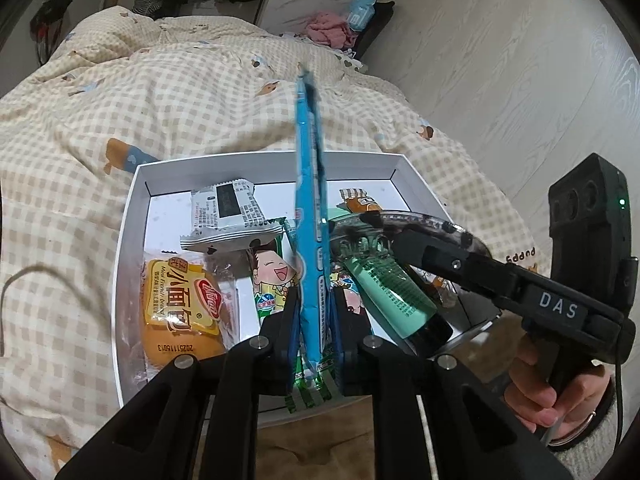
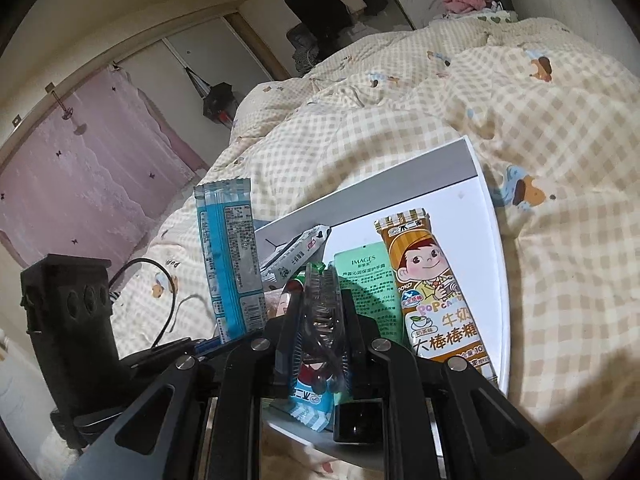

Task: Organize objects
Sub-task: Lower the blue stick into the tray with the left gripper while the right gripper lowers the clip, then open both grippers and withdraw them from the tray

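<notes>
Checked bed quilt (image 1: 200, 100), white box (image 1: 132, 216) centre frame: left hand-held gripper (image 1: 314, 320) is gripping blue packet (image 1: 308, 200), right hand-held gripper (image 2: 320, 320) clamping a dark hair clip (image 2: 320, 312) (both lifted); next, probably sorting both into place.

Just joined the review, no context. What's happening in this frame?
A person holds a gripper in each hand over a white box of snacks on a checked quilt. The left gripper is shut on a long blue packet; the right gripper is shut on a clear comb-like item. Neither is set down yet.
</notes>
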A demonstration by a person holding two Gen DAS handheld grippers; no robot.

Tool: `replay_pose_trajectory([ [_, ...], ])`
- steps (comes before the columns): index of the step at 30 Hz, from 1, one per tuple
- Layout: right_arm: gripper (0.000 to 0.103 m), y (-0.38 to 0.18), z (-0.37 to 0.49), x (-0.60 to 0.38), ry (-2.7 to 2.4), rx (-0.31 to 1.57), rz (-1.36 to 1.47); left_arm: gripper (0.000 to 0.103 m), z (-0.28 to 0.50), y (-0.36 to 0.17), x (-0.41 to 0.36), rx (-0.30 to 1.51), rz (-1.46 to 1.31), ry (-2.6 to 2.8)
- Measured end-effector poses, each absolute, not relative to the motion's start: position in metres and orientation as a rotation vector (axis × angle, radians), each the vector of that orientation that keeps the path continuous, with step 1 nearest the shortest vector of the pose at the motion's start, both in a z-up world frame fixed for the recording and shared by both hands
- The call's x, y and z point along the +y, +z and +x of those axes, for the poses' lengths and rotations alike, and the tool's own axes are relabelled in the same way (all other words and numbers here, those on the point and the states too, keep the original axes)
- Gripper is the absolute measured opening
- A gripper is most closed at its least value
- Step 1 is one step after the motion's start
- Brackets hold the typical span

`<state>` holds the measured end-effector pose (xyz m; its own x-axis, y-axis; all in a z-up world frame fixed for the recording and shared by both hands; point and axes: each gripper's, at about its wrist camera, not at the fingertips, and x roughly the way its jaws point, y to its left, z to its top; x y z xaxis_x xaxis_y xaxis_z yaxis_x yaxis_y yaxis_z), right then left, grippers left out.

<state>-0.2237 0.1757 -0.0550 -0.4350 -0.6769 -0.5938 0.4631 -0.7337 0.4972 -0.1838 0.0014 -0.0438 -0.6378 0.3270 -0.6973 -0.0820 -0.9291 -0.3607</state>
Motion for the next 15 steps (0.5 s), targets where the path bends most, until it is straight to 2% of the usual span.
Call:
replay_pose_trajectory([
  [2,0.018,-0.053,-0.223,0.176,-2.185,-0.337,1.053,0.036,-0.183,-0.043,0.002,-0.432,-1.209,2.622],
  [3,0.018,-0.053,-0.222,0.176,-2.186,-0.335,1.046,0.040,-0.183,-0.042,0.002,-0.429,-1.210,2.631],
  [5,0.034,-0.051,-0.222,0.178,-2.195,-0.336,1.028,0.053,-0.181,-0.039,0.001,-0.428,-1.204,2.640],
  [6,0.050,-0.049,-0.221,0.178,-2.188,-0.343,1.008,0.056,-0.182,-0.037,0.001,-0.430,-1.203,2.641],
  [8,0.053,-0.044,-0.217,0.178,-2.188,-0.332,0.971,0.074,-0.181,-0.032,0.000,-0.426,-1.208,2.659],
  [10,0.053,-0.039,-0.214,0.176,-2.210,-0.293,0.941,0.077,-0.179,-0.026,-0.001,-0.406,-1.201,2.696],
  [15,0.053,-0.026,-0.206,0.176,-2.220,-0.250,0.888,0.079,-0.169,-0.004,-0.008,-0.377,-1.161,2.754],
])
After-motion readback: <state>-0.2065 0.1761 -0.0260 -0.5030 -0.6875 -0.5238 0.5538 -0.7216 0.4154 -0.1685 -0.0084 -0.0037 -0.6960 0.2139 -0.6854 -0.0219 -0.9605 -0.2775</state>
